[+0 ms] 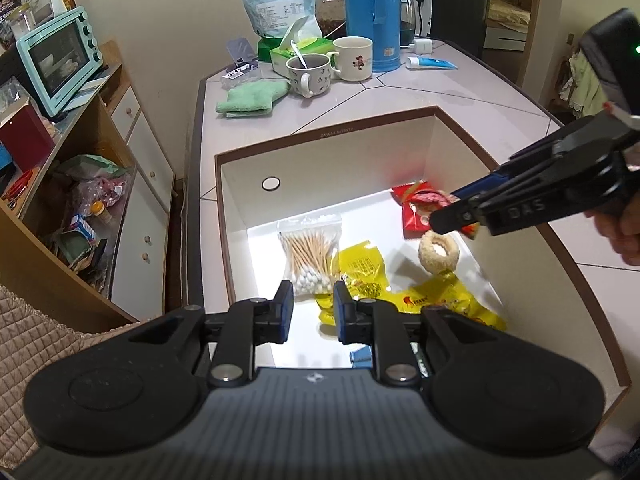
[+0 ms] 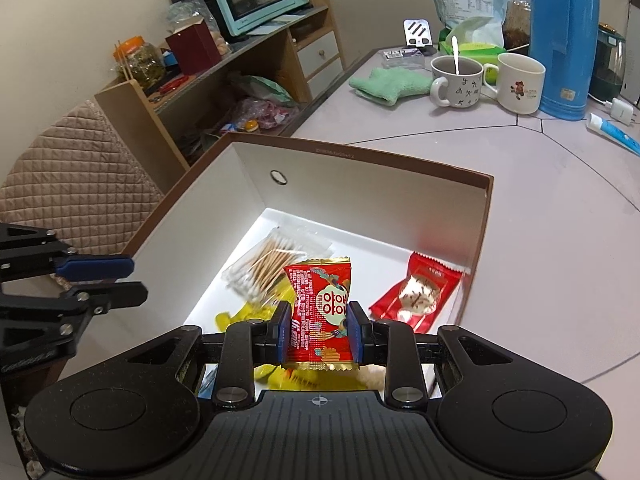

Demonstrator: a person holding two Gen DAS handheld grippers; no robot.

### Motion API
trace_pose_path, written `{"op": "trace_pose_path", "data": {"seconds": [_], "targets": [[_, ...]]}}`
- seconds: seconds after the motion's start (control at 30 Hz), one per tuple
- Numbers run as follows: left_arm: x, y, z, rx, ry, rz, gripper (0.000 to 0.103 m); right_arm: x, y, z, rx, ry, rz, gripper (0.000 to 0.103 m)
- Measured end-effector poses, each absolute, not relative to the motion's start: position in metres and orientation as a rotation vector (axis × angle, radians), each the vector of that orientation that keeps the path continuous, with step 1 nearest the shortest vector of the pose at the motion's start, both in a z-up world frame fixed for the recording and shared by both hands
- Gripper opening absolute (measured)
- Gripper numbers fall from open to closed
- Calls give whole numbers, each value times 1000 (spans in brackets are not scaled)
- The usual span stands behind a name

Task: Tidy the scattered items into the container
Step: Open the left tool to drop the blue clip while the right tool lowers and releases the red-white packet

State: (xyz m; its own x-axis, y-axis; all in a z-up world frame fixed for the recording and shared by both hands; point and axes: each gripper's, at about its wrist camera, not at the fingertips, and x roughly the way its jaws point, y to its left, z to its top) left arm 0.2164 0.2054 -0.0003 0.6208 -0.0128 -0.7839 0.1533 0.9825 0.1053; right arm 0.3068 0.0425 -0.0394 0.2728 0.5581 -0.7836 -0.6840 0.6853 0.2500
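Note:
A white open box (image 1: 320, 168) with a brown rim sits on the tiled table; it also shows in the right wrist view (image 2: 360, 184). Inside lie a bag of cotton swabs (image 1: 310, 254), yellow packets (image 1: 452, 300), a round rice cracker (image 1: 439, 251) and a red snack packet (image 2: 418, 290). My right gripper (image 2: 319, 330) is shut on a red candy packet (image 2: 320, 312) and holds it above the box interior. My left gripper (image 1: 313, 312) is open and empty over the box's near edge, and shows from the side in the right wrist view (image 2: 132, 276).
Two mugs (image 1: 334, 66), a green cloth (image 1: 250, 98), a blue thermos (image 1: 370, 12), a tissue box (image 1: 300, 52) and a tube (image 1: 432, 63) stand on the table behind the box. A wooden shelf with a mint oven (image 1: 56, 56) is at the left.

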Motion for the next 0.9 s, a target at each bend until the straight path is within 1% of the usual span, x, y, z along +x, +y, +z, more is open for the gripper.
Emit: {"op": "trace_pose_path", "data": {"seconds": [0.37,0.4,0.43,0.47,0.5,0.53,0.9], "targets": [[245,216,0,189,876,-79,17,334,59,-51,-121,965,814,29],[249,218,0,192,871,-74,18,334,60,-50,-116,960,821,34],[253,219,1,195,867,-70,18,335,60,-49,-110,955,828,47],[257,219,1,197,862,-66,18,334,60,-48,-98,942,838,49],[260,220,2,197,859,-64,18,333,61,-46,-96,929,837,55],[263,221,2,197,855,-62,18,332,61,-44,-95,916,837,56],[268,219,5,190,848,-68,20,325,54,-28,-98,931,840,56]]}}
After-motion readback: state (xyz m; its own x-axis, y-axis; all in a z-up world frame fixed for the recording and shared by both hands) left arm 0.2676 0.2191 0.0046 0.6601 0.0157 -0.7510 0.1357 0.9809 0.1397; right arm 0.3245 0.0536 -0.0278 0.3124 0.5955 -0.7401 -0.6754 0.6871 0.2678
